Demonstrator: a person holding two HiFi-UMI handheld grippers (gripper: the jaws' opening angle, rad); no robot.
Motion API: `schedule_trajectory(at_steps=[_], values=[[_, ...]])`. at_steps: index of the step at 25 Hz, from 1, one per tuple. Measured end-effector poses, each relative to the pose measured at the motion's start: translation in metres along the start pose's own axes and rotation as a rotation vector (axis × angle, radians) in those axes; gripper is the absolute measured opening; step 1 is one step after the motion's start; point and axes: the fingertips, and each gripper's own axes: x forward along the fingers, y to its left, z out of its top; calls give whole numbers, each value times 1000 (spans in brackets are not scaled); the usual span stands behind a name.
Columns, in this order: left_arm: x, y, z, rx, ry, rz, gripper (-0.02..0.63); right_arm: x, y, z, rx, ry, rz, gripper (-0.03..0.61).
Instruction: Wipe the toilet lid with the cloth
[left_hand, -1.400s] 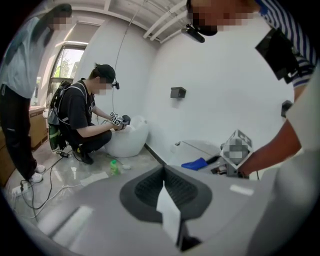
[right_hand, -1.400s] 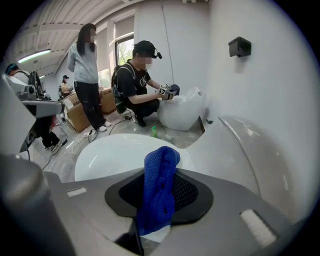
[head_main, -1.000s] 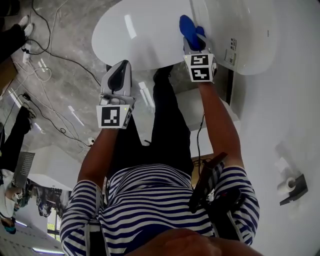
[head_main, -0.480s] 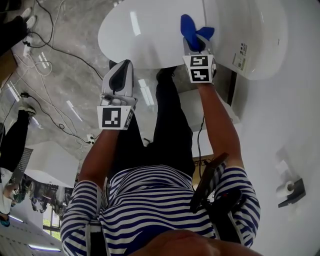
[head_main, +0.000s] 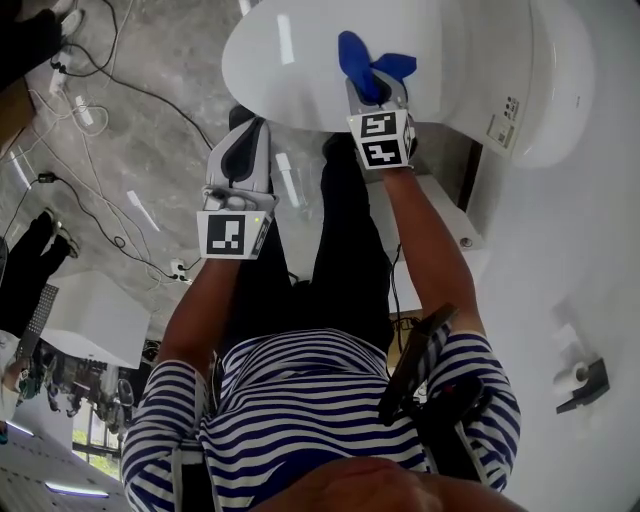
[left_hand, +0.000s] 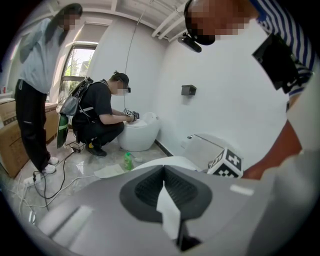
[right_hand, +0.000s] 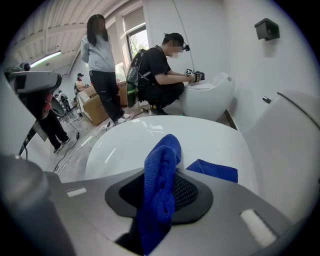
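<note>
The white toilet lid (head_main: 290, 70) is shut and fills the top of the head view. My right gripper (head_main: 374, 88) is over its near edge, shut on the blue cloth (head_main: 362, 60). One fold of the cloth sticks up from the jaws and a flat corner (right_hand: 214, 170) lies on the lid (right_hand: 150, 137). In the right gripper view the cloth (right_hand: 159, 187) hides the gap of the right gripper (right_hand: 161, 199). My left gripper (head_main: 243, 142) hangs off the lid's left side, over the floor, shut on nothing. The left gripper (left_hand: 165, 192) shows its jaws together.
The toilet's white body (head_main: 520, 60) is to the right of the lid, by the white wall. Cables (head_main: 90, 110) trail over the grey floor at left. Another person (right_hand: 162, 70) crouches at a second toilet (right_hand: 210, 97), and someone (right_hand: 102, 60) stands nearby. A green bottle (left_hand: 128, 161) is on the floor.
My right gripper has slid the cloth a little leftward along the lid, and a corner of the cloth has spread out to its right. The left gripper has kept its place.
</note>
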Motion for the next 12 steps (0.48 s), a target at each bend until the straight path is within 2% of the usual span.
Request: schedule_trajectory(at_steps=[4,12], values=[[-17,18,-8,-16,28,28,3,12,30,11,-33,1,30,118],[-49,57,-16,-44,11,45,3,33,89,33,-74,9,66,118]])
